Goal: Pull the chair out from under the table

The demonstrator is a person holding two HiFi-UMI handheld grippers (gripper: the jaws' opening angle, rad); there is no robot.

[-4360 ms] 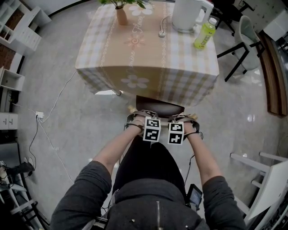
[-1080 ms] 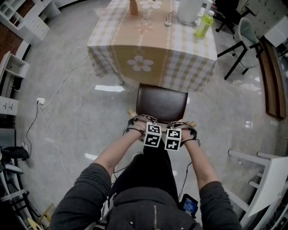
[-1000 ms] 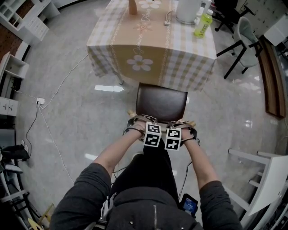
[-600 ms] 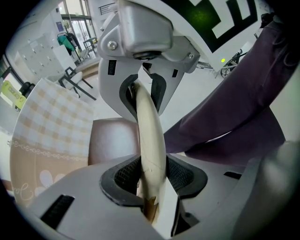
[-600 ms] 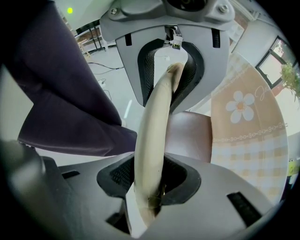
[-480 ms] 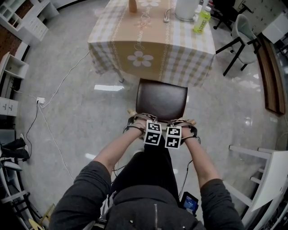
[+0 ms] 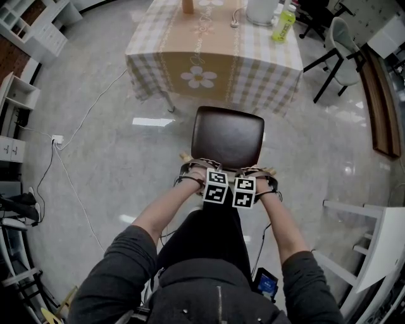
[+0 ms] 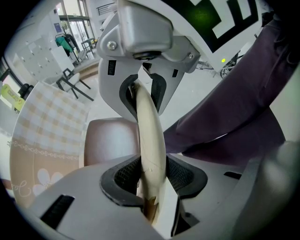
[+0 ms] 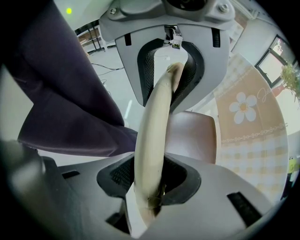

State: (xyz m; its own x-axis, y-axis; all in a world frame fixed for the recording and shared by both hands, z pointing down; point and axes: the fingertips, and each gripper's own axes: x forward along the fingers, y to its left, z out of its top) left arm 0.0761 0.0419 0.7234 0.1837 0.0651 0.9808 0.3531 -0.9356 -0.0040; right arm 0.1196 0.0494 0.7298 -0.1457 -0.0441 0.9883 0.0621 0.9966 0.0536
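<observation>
**Both grippers clamped on the chair's back rail, chair at frame centre**

I see the surface (image 7: pixel 209 47) at the top of the head view, under a checked cloth with a flower print. A green bottle (image 7: pixel 284 25) and a white kettle (image 7: pixel 262 9) stand on it, the kettle cut off by the frame edge. The floor (image 7: pixel 107 164) is glossy grey.

The chair (image 7: pixel 228 136) sits at centre, its brown seat just below the cloth hem. My left gripper (image 8: pixel 149 140) and right gripper (image 9: pixel 157 126) pinch its cream back rail (image 8: pixel 152 159) side by side, fingers (image 8: pixel 124 177) pressed on either face.

From above, the marker cubes (image 7: pixel 216 186) hide the grip, and the seat hides the chair's legs.

Bare floor lies either side of the chair. A white cable (image 7: pixel 71 197) trails at left and white furniture (image 7: pixel 380 240) stands at lower right, both well apart from it.
</observation>
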